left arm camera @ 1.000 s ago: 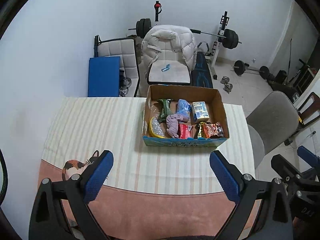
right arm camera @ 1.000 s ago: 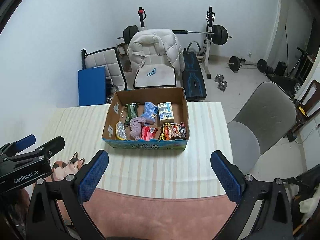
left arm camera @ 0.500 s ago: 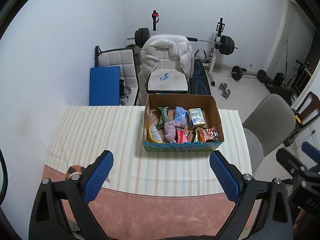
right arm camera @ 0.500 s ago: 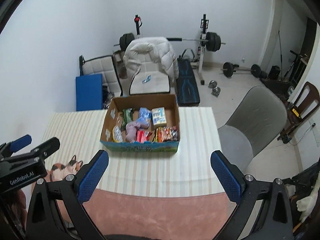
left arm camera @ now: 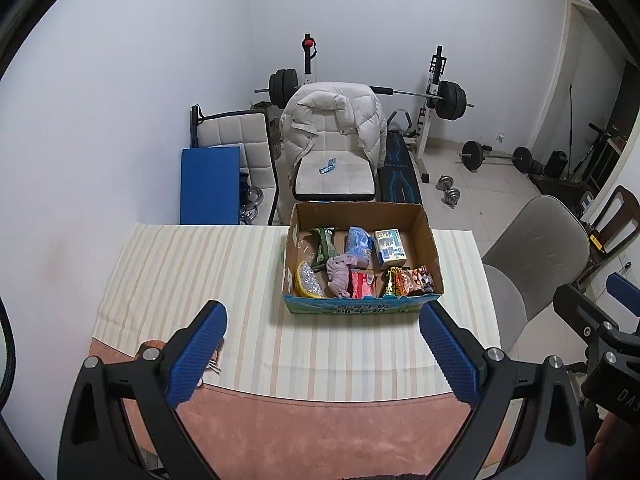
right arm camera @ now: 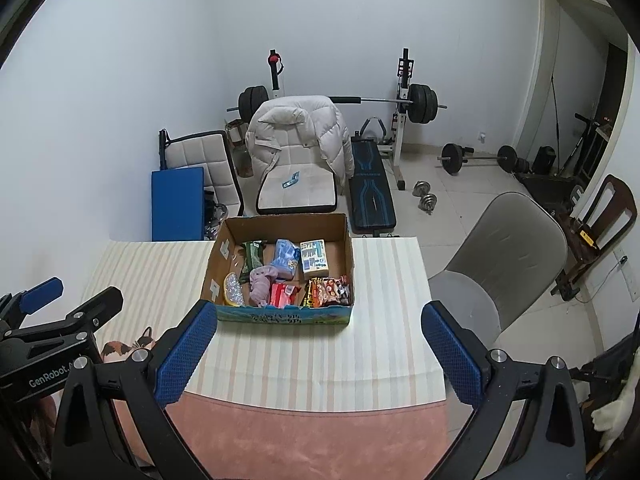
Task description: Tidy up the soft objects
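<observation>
Striped tablecloth [left arm camera: 192,272], cardboard box [left arm camera: 362,307] beyond parted fingers [left arm camera: 198,354].

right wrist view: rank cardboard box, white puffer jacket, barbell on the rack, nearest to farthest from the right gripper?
From the right gripper, open above the table's near edge:
1. Cardboard box, on the striped tablecloth, straight ahead.
2. White puffer jacket, draped over the chair behind the table's far edge.
3. Barbell, on the rack against the back wall, ahead and right.
</observation>
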Action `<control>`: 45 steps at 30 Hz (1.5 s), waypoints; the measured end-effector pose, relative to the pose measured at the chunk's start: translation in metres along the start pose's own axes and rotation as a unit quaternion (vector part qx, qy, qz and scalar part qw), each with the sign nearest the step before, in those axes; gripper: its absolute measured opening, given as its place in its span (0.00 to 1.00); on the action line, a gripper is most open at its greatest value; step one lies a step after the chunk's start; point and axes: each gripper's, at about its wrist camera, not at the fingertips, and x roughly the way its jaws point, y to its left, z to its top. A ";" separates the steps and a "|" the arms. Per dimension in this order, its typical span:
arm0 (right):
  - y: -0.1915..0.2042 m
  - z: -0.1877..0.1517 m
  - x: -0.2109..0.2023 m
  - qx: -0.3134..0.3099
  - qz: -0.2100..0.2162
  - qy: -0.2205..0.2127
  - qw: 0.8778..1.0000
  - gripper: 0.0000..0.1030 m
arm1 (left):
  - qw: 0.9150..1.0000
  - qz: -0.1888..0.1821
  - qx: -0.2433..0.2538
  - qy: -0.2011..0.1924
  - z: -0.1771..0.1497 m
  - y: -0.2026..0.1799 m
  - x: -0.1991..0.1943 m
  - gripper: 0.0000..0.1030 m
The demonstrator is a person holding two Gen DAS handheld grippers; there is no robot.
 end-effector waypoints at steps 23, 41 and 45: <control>0.001 0.001 -0.003 0.002 -0.012 -0.001 1.000 1.00 | 1.000 -0.003 0.003 -0.013 0.001 0.005 -0.004 0.96; 0.004 -0.002 -0.002 0.003 -0.014 -0.002 1.000 1.00 | 1.000 -0.003 0.004 -0.014 0.002 0.007 -0.005 0.96; 0.005 -0.002 -0.004 0.004 -0.015 -0.003 1.000 1.00 | 1.000 -0.004 0.005 -0.015 0.003 0.007 -0.005 0.96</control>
